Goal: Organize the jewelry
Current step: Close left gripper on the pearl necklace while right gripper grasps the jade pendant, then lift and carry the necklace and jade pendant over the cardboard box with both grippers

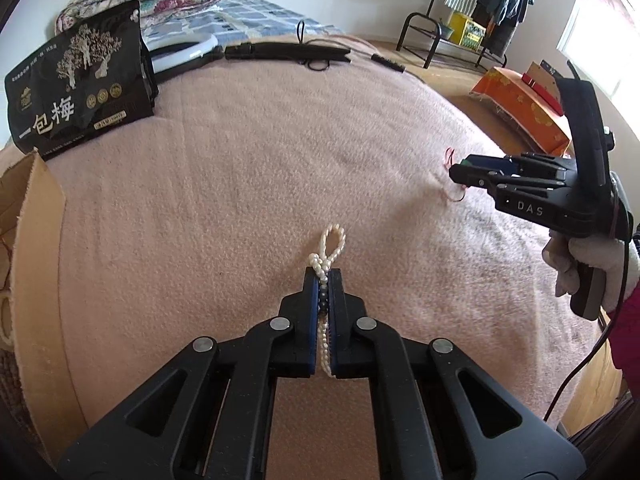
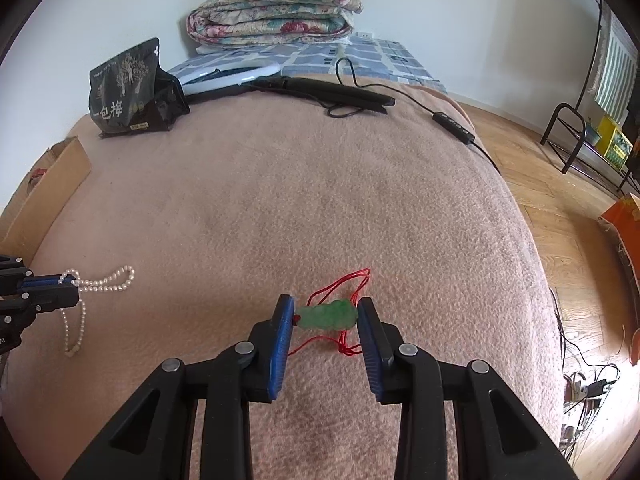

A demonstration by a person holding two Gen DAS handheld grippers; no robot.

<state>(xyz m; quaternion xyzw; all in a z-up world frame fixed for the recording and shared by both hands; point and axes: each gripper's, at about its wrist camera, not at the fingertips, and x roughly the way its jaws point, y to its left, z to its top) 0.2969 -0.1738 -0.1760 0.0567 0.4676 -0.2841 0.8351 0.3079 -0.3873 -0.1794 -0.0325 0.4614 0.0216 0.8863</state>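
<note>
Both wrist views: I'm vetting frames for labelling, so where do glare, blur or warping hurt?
Left wrist view: window blown out upper right, blanket edge bowed, pearl necklace sharp. Right wrist view: floor glare at right, green pendant slightly soft.

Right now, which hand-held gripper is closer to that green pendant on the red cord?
The right. The right hand-held gripper is open with its fingers on either side of the green pendant. The left hand-held gripper is off to the side, shut on the pearl necklace.
</note>
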